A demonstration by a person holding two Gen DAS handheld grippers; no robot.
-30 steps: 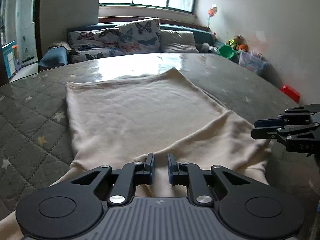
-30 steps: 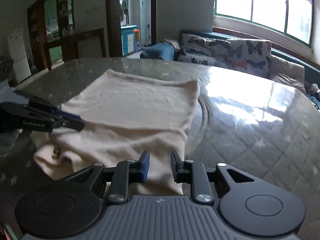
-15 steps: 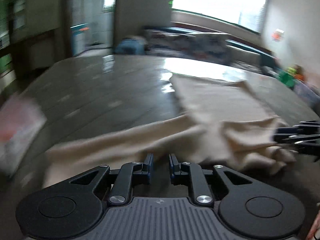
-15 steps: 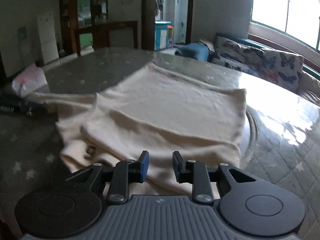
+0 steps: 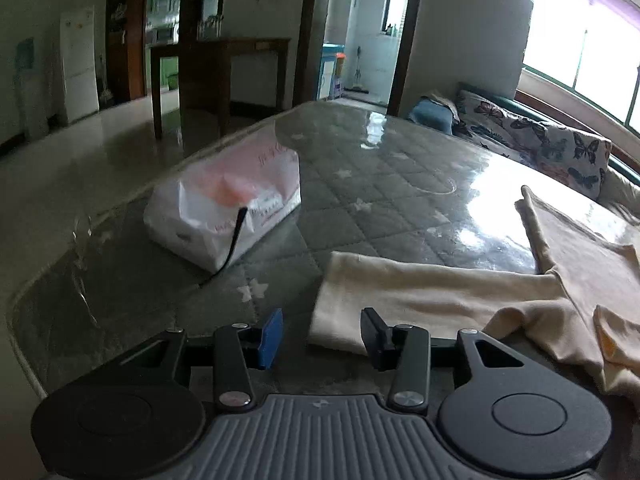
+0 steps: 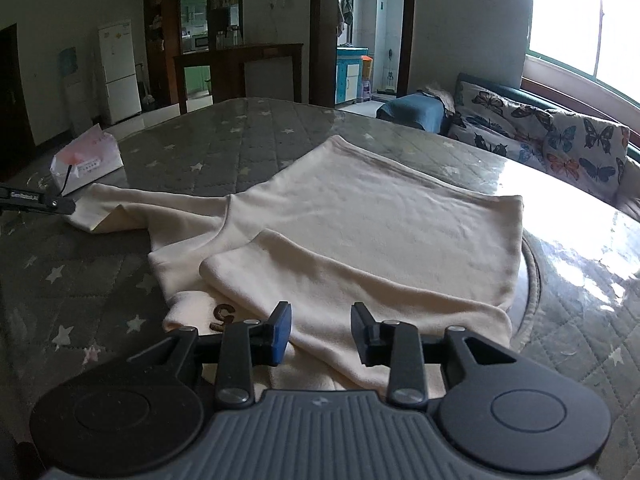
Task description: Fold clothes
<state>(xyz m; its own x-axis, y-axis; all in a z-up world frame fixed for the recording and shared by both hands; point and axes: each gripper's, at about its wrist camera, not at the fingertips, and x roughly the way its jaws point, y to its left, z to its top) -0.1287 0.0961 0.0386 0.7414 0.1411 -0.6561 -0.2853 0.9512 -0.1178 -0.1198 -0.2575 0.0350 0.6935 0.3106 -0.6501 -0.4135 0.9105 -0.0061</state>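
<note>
A cream sweater (image 6: 380,216) lies flat on the quilted grey table top (image 6: 200,152). One sleeve (image 6: 360,292) is folded across its near edge. The other sleeve (image 5: 432,292) stretches out to the left. My left gripper (image 5: 322,340) is at that sleeve's cuff; its jaws are opening, and the cuff corner lies between them without the pads pressing it. In the right wrist view the left gripper (image 6: 66,205) shows at the far left, at the cuff. My right gripper (image 6: 320,334) hovers with parted jaws over the folded sleeve, gripping nothing.
A white plastic bag (image 5: 224,208) with something pink inside sits on the table left of the stretched sleeve. The table's edge (image 5: 24,320) curves close by on the left. A sofa with butterfly cushions (image 6: 560,140) stands behind the table.
The left gripper swung out to the left, drawing one sleeve out flat, and its jaws went from shut to parted. The right gripper's jaws widened a little over the folded sleeve.
</note>
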